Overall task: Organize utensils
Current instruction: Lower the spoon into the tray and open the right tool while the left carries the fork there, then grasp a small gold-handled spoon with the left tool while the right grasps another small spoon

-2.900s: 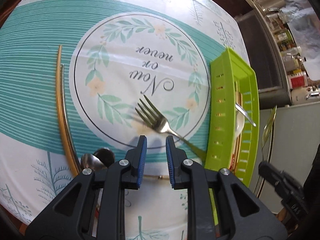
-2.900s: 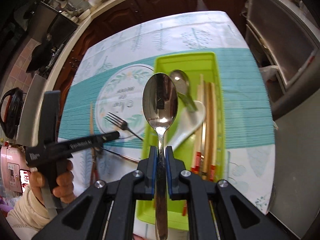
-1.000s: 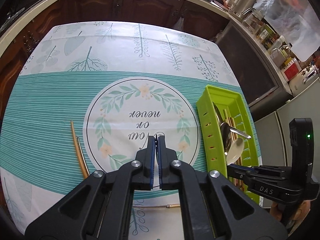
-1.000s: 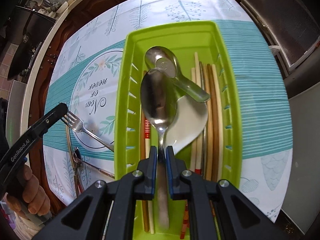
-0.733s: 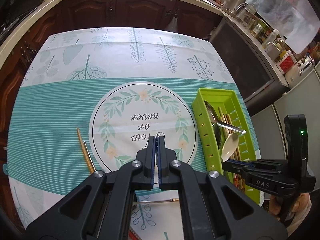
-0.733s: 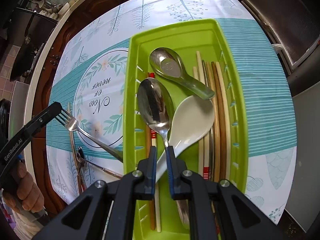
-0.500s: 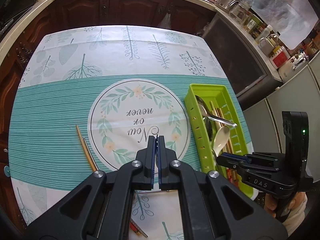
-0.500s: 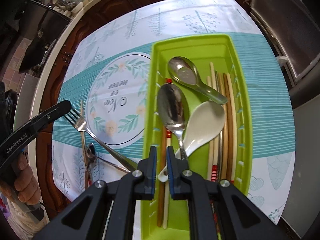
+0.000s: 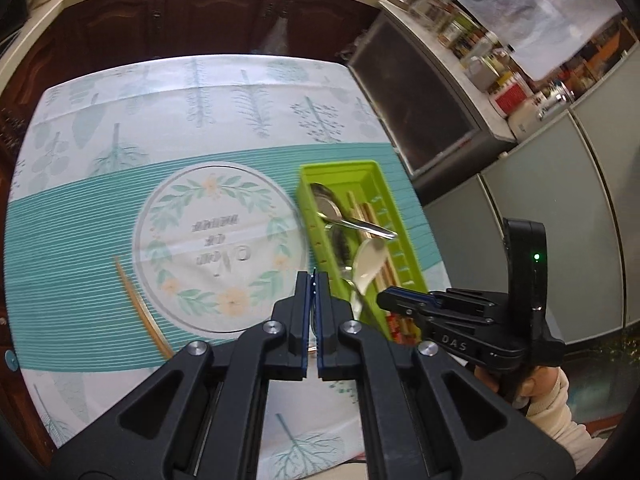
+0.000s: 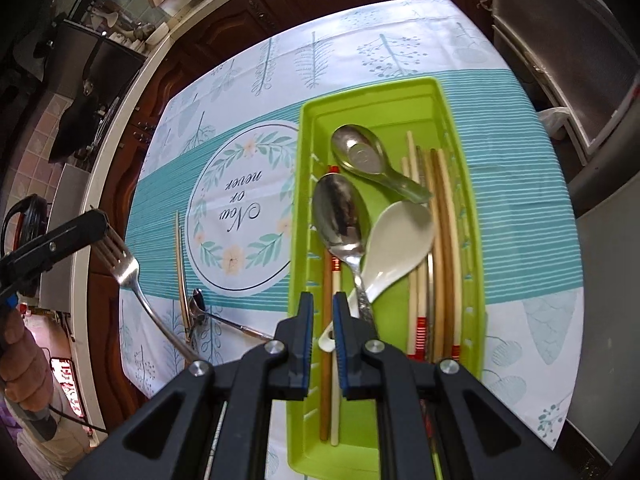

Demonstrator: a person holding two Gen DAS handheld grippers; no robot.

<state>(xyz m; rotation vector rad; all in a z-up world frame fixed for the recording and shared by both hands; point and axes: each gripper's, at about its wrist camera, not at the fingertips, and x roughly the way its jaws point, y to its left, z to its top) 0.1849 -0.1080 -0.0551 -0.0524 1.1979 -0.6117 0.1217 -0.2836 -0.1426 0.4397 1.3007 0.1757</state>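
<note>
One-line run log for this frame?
left gripper: shut on fork | right gripper: open, empty, over green tray | metal spoon: in tray

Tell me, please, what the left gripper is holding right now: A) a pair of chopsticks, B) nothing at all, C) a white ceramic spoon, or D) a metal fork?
D: in the right wrist view the left gripper is clamped on the tines of the fork, which hangs in the air to the left of the green tray, while the white spoon lies inside that tray.
</note>
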